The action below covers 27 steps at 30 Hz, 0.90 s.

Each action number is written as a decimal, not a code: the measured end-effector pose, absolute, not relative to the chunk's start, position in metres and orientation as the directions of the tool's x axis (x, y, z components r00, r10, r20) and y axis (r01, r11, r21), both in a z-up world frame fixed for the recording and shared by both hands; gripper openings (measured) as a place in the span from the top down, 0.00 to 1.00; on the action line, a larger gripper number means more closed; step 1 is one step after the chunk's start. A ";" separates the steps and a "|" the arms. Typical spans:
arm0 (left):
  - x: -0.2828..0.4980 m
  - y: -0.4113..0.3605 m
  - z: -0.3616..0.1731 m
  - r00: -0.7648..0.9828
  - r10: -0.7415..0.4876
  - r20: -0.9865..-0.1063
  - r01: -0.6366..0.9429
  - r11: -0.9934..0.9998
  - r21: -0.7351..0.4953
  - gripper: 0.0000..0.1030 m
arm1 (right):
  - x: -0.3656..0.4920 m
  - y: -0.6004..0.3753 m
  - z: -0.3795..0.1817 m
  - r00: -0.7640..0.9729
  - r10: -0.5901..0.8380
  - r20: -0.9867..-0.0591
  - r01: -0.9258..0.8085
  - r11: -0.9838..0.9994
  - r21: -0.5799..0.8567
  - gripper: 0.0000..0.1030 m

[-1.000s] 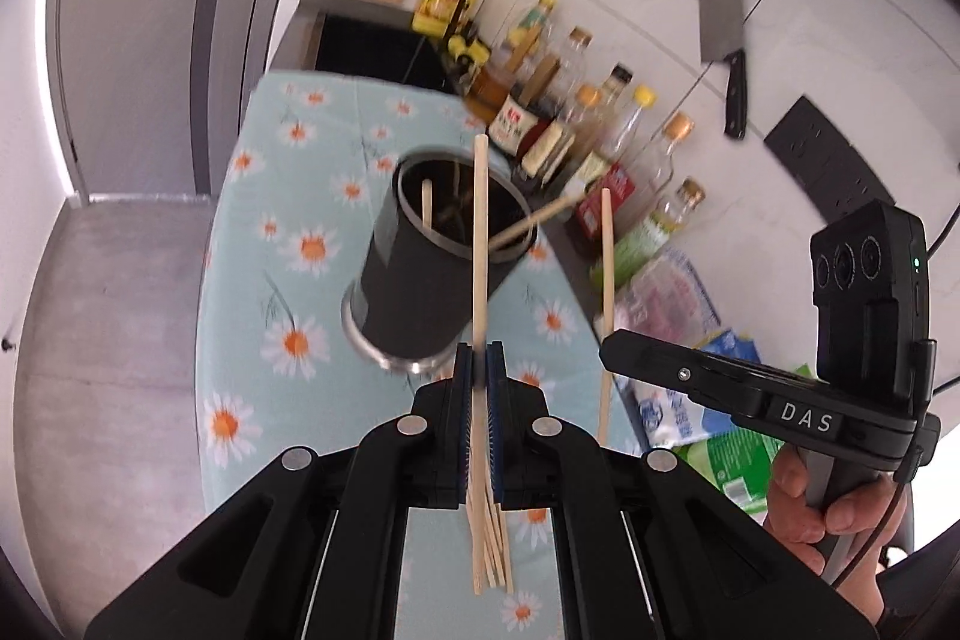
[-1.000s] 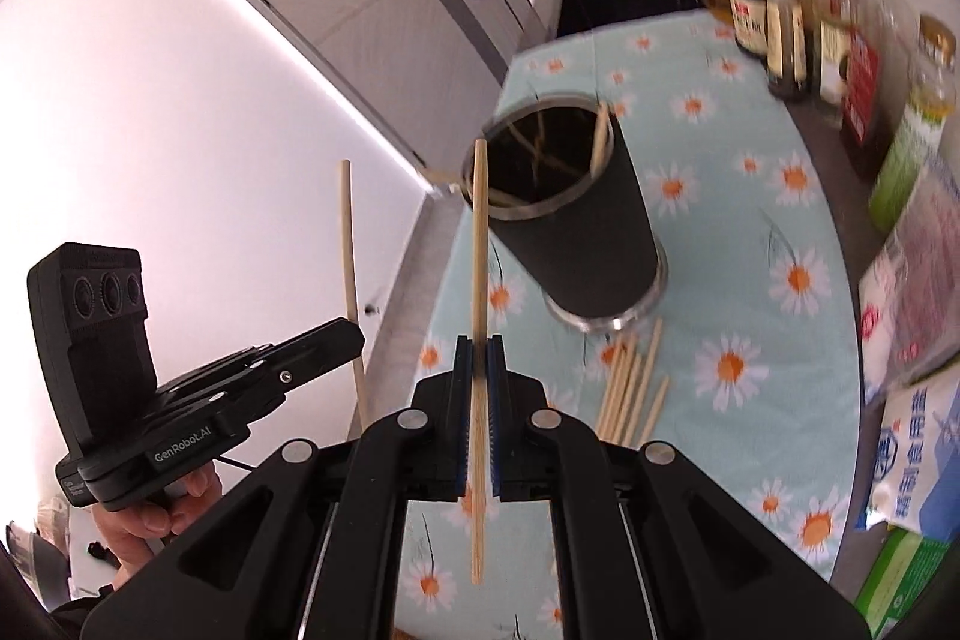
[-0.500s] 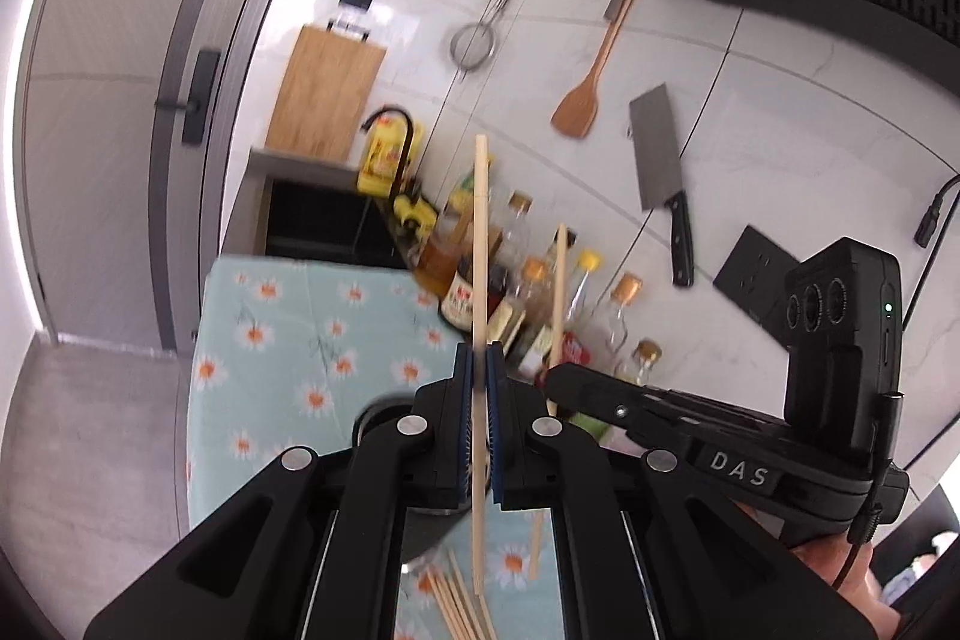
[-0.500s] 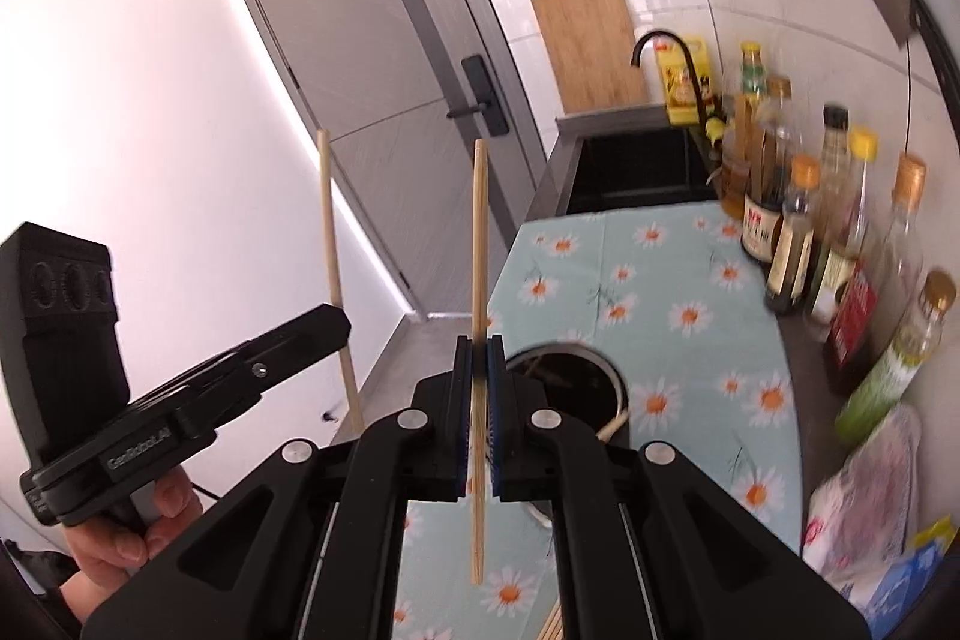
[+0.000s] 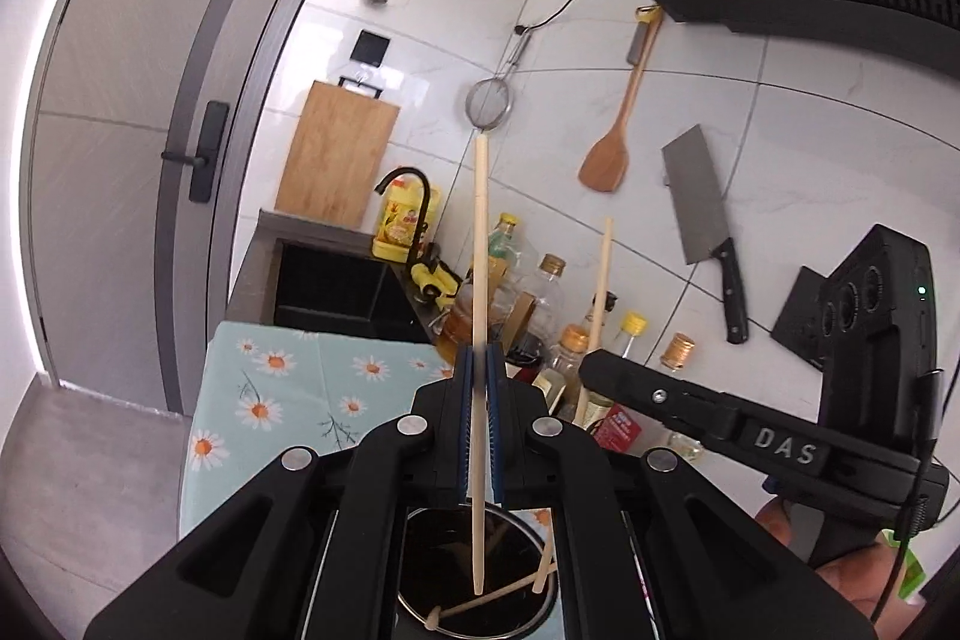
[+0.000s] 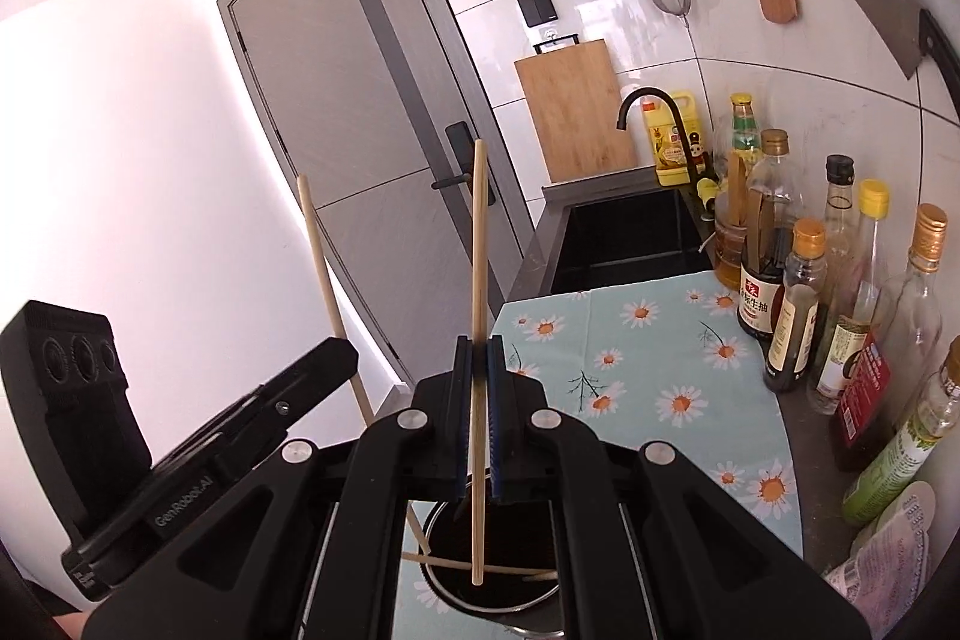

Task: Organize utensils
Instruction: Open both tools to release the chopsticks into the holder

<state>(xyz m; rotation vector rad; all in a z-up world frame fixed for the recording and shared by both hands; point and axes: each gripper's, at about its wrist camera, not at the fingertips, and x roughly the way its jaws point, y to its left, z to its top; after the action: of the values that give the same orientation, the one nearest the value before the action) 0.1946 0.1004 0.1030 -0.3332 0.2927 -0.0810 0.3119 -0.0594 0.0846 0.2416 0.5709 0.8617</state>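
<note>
My left gripper (image 5: 478, 358) is shut on a pale wooden chopstick (image 5: 480, 232) held upright. Its lower tip hangs over the open mouth of the black cylindrical holder (image 5: 438, 556), where a few chopsticks (image 5: 498, 595) lie slanted inside. In the right wrist view my right gripper (image 6: 478, 349) is shut on a second chopstick (image 6: 479, 232), also upright, with its tip over the same holder (image 6: 516, 544). Each view shows the other gripper alongside: the right one (image 5: 606, 370) at the right, the left one (image 6: 336, 358) at the left, each with its stick.
A daisy-print cloth (image 6: 660, 358) covers the counter. Sauce bottles (image 6: 792, 304) line the right wall, with a dark sink (image 6: 624, 238) and black tap behind. A cutting board (image 5: 336, 154), strainer, wooden spatula (image 5: 606, 154) and cleaver (image 5: 702, 196) are on the tiled wall. A grey door stands at the left.
Both grippers rose and tipped up from looking down at the table, coming over the holder. The sticks' lower tips now hang above its mouth. The loose chopsticks on the cloth have left view.
</note>
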 end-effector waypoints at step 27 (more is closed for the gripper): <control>0.153 0.097 0.111 0.926 -0.094 -0.367 -0.025 0.952 -0.306 0.45 | 0.272 -0.101 0.087 0.536 0.760 -0.367 -0.618 0.649 0.443 0.69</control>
<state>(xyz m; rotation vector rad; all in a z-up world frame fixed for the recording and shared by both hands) 0.1527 0.0971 0.1105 -0.3121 0.3883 -0.0359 0.2719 -0.1010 0.0875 0.2736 0.5692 0.8330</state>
